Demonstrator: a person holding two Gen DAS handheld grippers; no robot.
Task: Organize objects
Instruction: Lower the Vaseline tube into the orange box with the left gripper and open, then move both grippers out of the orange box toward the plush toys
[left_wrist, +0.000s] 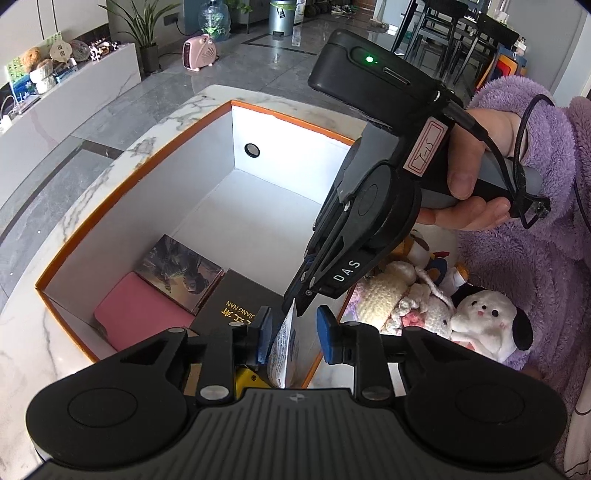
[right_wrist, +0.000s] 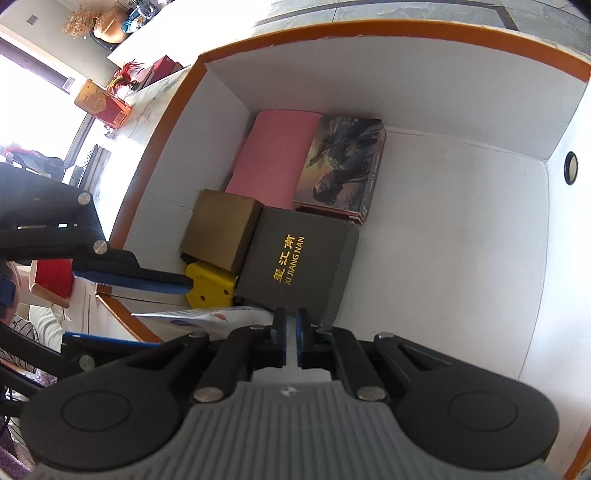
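**White packet passing between my two grippers over the orange-rimmed box**

My right gripper (left_wrist: 300, 308) is pinched shut on the top edge of a flat white plastic packet with blue and red print (left_wrist: 284, 350), holding it upright just inside the near wall of the big white cardboard box with the orange rim (left_wrist: 110, 177). My left gripper (left_wrist: 293, 334) straddles that packet with its blue pads (left_wrist: 264, 338) narrowly apart, one on each side. I cannot tell whether the left pad touches the packet; the right one stands clear.

In the box's near corner lie a pink flat box (right_wrist: 273, 155), a picture-covered box showing a painted figure (right_wrist: 341, 162), a black box with gold lettering (right_wrist: 299, 258), a brown cardboard box (right_wrist: 221, 229) and a small yellow plastic piece (right_wrist: 208, 286). Soft plush toys (left_wrist: 443, 302) sit outside the box, beside my purple fleece sleeve (left_wrist: 535, 236).
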